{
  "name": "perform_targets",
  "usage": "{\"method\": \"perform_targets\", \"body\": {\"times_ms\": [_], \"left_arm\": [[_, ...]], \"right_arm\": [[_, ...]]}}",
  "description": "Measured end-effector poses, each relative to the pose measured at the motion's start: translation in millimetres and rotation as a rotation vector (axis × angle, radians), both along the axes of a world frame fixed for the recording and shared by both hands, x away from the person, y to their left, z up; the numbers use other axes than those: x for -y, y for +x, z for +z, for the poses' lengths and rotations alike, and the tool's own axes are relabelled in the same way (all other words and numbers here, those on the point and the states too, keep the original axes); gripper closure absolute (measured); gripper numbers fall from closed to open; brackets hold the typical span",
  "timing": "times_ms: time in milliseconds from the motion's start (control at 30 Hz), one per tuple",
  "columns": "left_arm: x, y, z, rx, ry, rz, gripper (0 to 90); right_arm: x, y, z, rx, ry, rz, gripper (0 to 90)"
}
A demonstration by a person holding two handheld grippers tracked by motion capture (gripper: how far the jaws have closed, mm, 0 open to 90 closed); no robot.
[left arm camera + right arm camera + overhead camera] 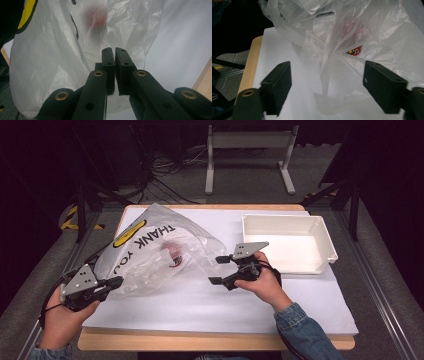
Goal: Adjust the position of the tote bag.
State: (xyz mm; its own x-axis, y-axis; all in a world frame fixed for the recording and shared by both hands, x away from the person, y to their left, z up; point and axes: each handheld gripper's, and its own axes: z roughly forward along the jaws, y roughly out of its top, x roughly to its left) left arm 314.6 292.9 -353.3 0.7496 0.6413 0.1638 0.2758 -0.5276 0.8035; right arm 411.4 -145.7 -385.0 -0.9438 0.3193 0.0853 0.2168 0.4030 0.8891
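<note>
High view: plastic bag [155,247] on bench [210,305], pinned for opening. Left tongs [116,282] clamped on its near edge; right tongs [217,270] apart, bag handle [324,75] between jaws, unpinched.

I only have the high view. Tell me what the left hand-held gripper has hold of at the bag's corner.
Observer: In the left gripper view the left hand-held gripper is shut on the plastic bag, with a fold of film pinched between its pads.
Operator: Report the right one.
Observer: The right hand-held gripper is open. A twisted strip of the bag hangs between the jaws, and neither pad touches it.
Operator: Say what is inside the bag.
Observer: The right gripper view shows a small red packet with coloured print through the film, lying deeper in than the strip.
</note>
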Motion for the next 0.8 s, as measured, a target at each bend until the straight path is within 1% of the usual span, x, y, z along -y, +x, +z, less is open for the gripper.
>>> {"method": "perform_targets", "body": {"times_ms": [67, 100, 167, 200, 233, 300, 333, 367, 433, 533, 600, 633, 700, 767, 800], "left_arm": [[0.4, -0.1, 0.4, 0.001, 0.000, -0.003, 86.9], [0.7, -0.1, 0.7, 0.003, 0.001, -0.004, 86.9], [1.4, -0.2, 1.0, 0.005, 0.001, -0.007, 87.0], [1.8, -0.2, 1.1, 0.005, 0.001, -0.007, 87.0], [1.9, -0.1, 1.2, 0.007, 0.002, -0.009, 87.1], [2.2, -0.1, 1.5, 0.008, 0.001, -0.011, 87.2], [2.2, -0.1, 1.5, 0.008, 0.001, -0.011, 87.2], [2.2, -0.1, 1.7, 0.010, 0.001, -0.012, 87.2], [2.6, -0.4, 2.5, 0.013, -0.001, -0.012, 87.2], [3.1, -0.5, 4.1, 0.021, -0.005, -0.016, 87.2], [3.3, 0.5, 5.6, 0.029, 0.002, -0.022, 87.3], [4.1, 0.4, 5.6, 0.025, -0.007, -0.020, 87.2], [4.6, 1.1, 6.1, 0.027, -0.007, -0.023, 87.3], [5.9, 2.7, 7.2, 0.030, -0.007, -0.029, 87.2], [5.9, 2.7, 7.2, 0.030, -0.007, -0.029, 87.1]], "right_arm": [[-1.7, 2.0, -3.0, -0.006, -0.013, 0.005, 33.7], [-2.4, 2.6, -4.1, -0.006, -0.022, 0.014, 40.0], [-3.6, 3.1, -5.6, -0.019, -0.039, 0.031, 52.7], [-4.0, 2.9, -6.1, -0.027, -0.059, 0.038, 61.3], [-3.8, 2.5, -6.1, -0.035, -0.068, 0.046, 70.0], [-2.6, 0.4, -4.4, -0.046, -0.080, 0.068, 84.0], [-2.6, 0.4, -4.4, -0.046, -0.080, 0.068, 84.0], [-1.9, -0.8, -2.9, -0.044, -0.082, 0.070, 87.2], [0.1, -4.4, 2.1, -0.037, -0.080, 0.069, 89.5], [3.5, -10.7, 10.2, -0.028, -0.071, 0.070, 89.8], [6.4, -15.8, 15.6, -0.022, -0.063, 0.070, 89.8], [8.5, -19.3, 18.9, -0.021, -0.059, 0.070, 89.8], [12.4, -25.6, 24.4, -0.011, -0.051, 0.071, 89.8], [16.0, -31.1, 29.1, -0.013, -0.043, 0.072, 89.8], [16.0, -31.1, 29.1, -0.013, -0.043, 0.072, 89.8]]}}
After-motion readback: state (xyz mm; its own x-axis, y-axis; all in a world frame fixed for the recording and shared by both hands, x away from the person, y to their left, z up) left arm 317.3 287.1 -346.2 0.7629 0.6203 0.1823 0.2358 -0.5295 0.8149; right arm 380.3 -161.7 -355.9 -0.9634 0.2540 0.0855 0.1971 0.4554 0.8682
